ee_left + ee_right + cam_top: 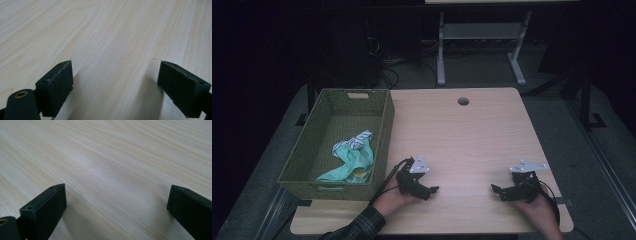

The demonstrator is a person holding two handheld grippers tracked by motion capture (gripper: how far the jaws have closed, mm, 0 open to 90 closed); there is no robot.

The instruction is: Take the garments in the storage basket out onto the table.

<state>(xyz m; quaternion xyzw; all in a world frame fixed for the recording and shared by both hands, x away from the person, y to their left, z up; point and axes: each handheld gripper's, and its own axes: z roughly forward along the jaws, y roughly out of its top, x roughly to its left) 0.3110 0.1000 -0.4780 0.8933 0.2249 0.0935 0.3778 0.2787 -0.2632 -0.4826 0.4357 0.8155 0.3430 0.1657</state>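
Your left tool rests low over the near part of the pale wooden tabletop, held in your left hand, whose plaid sleeve comes in from the bottom edge; its tips point toward the middle of the tabletop, and the grey three-cornered plate sits on top of it; in the left gripper view the left tool has its jaws spread wide apart with nothing but bare wood grain between them, and the pads cast soft shadows on the surface just below; your right tool lies well apart from the left one, on the near right of the tabletop, held in your right hand, its tips pointing inward toward the other tool, with its own grey plate above and a black cable looping beside your wrist; in the right gripper view the right tool also stands wide open, empty, with only wood between the jaws; at the left edge of the tabletop stands a green woven basket, a cut-out handle in its far wall; inside it, toward the near right corner, lies a crumpled mint-green cloth with a striped piece bunched at its far end; the basket is just beside your left tool but not touching it; a round cable hole marks the far side of the tabletop; beyond it, on the dark floor, stand the white legs of another table.
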